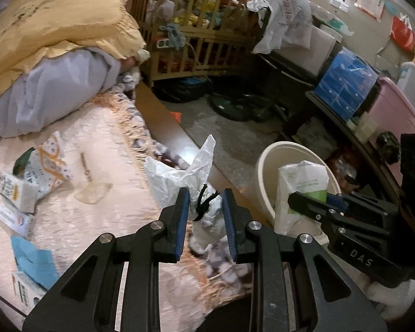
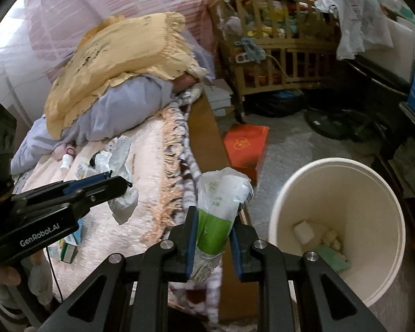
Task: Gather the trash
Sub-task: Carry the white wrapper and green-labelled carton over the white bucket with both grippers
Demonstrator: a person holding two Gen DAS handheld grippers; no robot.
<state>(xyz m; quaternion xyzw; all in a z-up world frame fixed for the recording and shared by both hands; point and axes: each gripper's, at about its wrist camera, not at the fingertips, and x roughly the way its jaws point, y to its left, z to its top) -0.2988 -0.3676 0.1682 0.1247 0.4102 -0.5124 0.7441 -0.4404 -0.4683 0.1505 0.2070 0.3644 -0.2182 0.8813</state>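
Trash is in both claws over the bed's edge (image 2: 207, 127): left gripper (image 1: 204, 204) pinches a light, crumpled white bag (image 1: 177, 177); right gripper (image 2: 214, 238) clamps a soft, slippery tissue pack (image 2: 218, 207) mid-body, beside the bin (image 2: 337, 166).

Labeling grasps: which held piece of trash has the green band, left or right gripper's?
The right gripper holds it: the green-and-white tissue pack. The left gripper holds a plain white crumpled bag.

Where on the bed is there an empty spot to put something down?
The bare patch of pink bedspread lies between the littered edge and the fringed border, near the left claw. A second patch lies below the grey bedding. It is crowded along the edge with the cartons and snack bag.
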